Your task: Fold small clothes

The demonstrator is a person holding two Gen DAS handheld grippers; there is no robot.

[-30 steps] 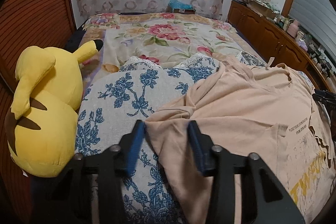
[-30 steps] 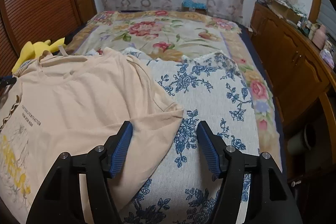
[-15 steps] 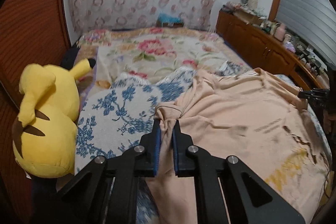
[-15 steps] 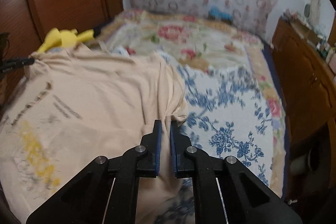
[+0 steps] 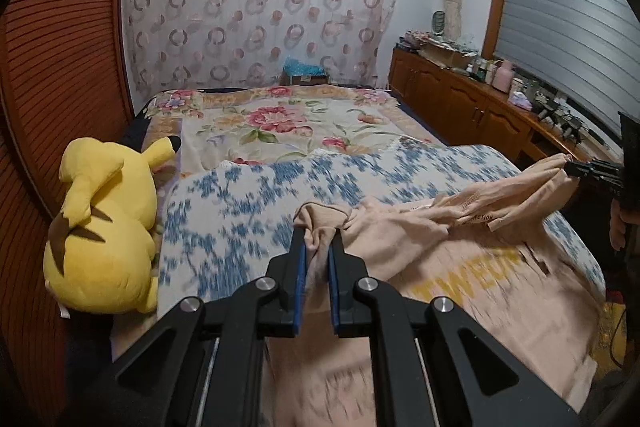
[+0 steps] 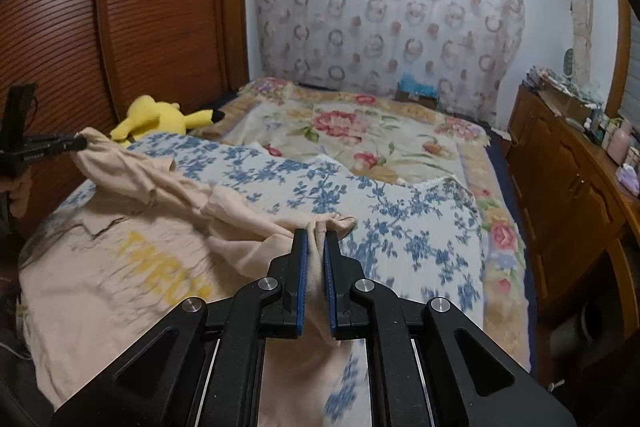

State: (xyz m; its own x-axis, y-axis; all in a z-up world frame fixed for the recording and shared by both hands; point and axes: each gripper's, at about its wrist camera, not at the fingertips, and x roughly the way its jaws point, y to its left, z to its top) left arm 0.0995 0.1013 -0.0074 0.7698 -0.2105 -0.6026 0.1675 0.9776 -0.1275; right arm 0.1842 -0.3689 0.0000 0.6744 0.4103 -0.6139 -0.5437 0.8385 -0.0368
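A peach T-shirt (image 5: 460, 267) with yellow lettering lies on the blue-flowered cloth (image 5: 248, 211) on the bed. My left gripper (image 5: 318, 247) is shut on one sleeve end and holds it lifted. My right gripper (image 6: 316, 247) is shut on the other sleeve end of the T-shirt (image 6: 120, 279). The shirt's top edge hangs stretched and sagging between the two grippers, above its lower part. Each gripper shows in the other's view, the right one (image 5: 576, 169) at far right and the left one (image 6: 68, 145) at far left.
A yellow plush toy (image 5: 104, 227) lies at the bed's left edge, also in the right wrist view (image 6: 160, 115). A floral bedspread (image 5: 288, 119) covers the far bed. A wooden cabinet (image 5: 472, 103) with clutter runs along the right. A slatted wooden wardrobe (image 6: 140, 7) stands left.
Both grippers closed on the sleeve ends, then lifted and pulled them toward me. The shirt's upper part has come up off the cloth and folded over.
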